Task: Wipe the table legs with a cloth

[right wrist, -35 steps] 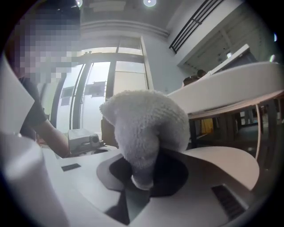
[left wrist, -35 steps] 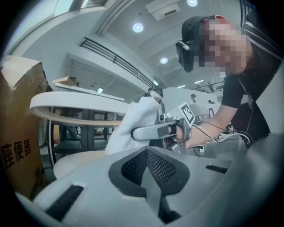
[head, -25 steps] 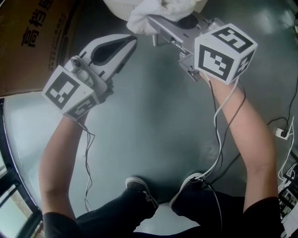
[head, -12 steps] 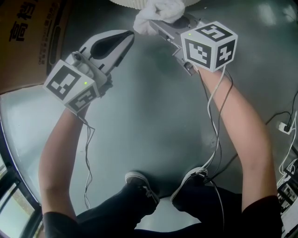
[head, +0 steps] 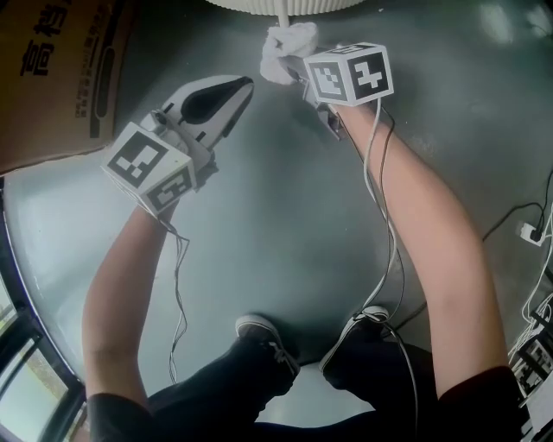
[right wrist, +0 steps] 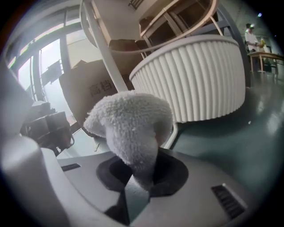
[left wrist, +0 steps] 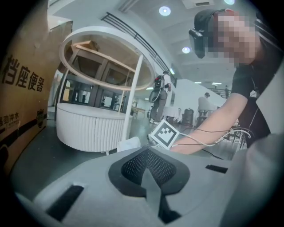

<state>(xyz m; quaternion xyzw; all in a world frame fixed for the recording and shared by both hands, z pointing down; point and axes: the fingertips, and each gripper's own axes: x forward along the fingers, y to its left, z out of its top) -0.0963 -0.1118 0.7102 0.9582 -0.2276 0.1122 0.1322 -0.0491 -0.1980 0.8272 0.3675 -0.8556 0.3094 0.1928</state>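
Right gripper point(head: 294, 63), held at the far side of the scene, has its jaws clamped on a white fleecy cloth point(head: 283, 45); in the right gripper view point(right wrist: 137, 177) a bunched lobe of the cloth point(right wrist: 128, 126) bulges out beyond the jaw tips. The cloth sits at the lower part of a thin white table leg point(head: 282, 13), which in the right gripper view slants up and left behind it point(right wrist: 103, 48) and reappears at its lower right; whether they actually touch cannot be told. Beyond and to the right stands the table's white ribbed base point(right wrist: 195, 75). Left gripper point(head: 240, 85), to the left of the cloth and apart from it, hangs over the grey-green floor point(head: 276, 224) with its jaws together and nothing between them point(left wrist: 148, 166). A brown cardboard box point(head: 52, 78) stands at far left. The person's two shoes point(head: 259, 332) are planted at the near edge.
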